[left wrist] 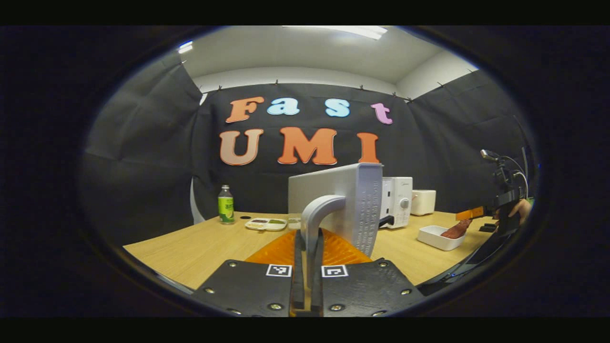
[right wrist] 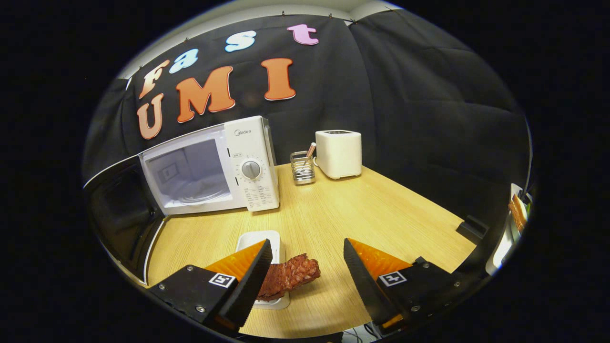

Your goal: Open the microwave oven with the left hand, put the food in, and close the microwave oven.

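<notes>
The microwave oven (right wrist: 209, 166) stands open on the wooden table (right wrist: 362, 214): its door (left wrist: 343, 200) is swung wide, and the left gripper (left wrist: 307, 267) has its 2 fingers closed on the door's curved handle (left wrist: 317, 214). So step 1 looks done; loading and closing remain.

The food (right wrist: 288, 276) (a reddish-brown, ridged slab, likely meat) lies partly in a shallow white tray (right wrist: 259, 238) in front of the oven, 1 end hanging over the rim. The right gripper (right wrist: 305, 274) is spread wide, its near finger just beside the slab, gripping nothing yet. The cavity looks empty, its turntable bare.
</notes>
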`<state>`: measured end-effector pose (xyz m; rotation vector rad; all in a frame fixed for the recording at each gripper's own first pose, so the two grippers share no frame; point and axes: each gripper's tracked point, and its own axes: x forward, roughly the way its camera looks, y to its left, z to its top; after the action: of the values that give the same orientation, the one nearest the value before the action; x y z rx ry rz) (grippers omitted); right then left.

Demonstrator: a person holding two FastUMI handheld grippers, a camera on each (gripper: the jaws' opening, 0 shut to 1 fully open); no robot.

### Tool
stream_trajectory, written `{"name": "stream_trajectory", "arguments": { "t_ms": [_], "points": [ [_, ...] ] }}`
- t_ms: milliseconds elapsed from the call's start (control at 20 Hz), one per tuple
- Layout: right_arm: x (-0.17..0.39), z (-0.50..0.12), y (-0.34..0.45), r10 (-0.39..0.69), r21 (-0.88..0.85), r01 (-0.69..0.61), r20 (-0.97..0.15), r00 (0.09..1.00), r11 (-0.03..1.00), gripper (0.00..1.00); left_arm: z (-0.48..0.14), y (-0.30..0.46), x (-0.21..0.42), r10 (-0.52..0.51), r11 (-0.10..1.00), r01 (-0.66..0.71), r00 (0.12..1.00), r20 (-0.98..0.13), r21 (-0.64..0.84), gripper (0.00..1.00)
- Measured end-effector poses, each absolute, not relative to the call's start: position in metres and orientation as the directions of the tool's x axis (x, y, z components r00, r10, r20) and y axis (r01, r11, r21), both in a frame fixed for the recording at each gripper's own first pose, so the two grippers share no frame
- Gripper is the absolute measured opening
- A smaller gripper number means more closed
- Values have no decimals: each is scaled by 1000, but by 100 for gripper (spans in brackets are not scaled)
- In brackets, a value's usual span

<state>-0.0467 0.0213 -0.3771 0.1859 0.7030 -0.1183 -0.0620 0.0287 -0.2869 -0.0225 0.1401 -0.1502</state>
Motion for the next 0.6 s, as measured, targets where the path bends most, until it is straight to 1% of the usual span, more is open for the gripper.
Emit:
{"name": "stream_trajectory", "arguments": {
  "t_ms": [100,150,200,300,350,400,450,500,600],
  "points": [
    [-47,-381,24,-46,150,191,-659,751,970,92,-287,35,-63,-178,983,172,977,-118,-59,5],
    [-46,-384,24,-54,157,209,-663,747,965,89,-284,36,-63,-198,979,190,974,-106,-78,7],
    [-46,-386,20,-68,167,238,-667,742,957,88,-286,41,-63,-201,978,194,974,-105,-74,7],
    [-48,-390,21,-62,217,280,-678,733,935,83,-288,54,-61,-199,980,195,974,-105,-51,7],
    [-50,-393,25,-40,254,293,-691,722,922,81,-289,58,-59,-202,979,198,973,-108,-51,7],
    [-52,-395,30,-19,290,305,-695,718,907,80,-288,60,-58,-210,977,206,972,-109,-52,10],
    [-52,-395,33,-4,316,313,-698,716,895,70,-288,62,-58,-217,976,213,970,-110,-46,7],
    [-52,-396,34,3,337,322,-694,720,885,75,-288,65,-58,-223,975,220,969,-109,-39,7],
    [-54,-398,39,29,382,333,-694,720,862,68,-288,73,-56,-230,973,226,967,-107,-46,7]
  ]
}}
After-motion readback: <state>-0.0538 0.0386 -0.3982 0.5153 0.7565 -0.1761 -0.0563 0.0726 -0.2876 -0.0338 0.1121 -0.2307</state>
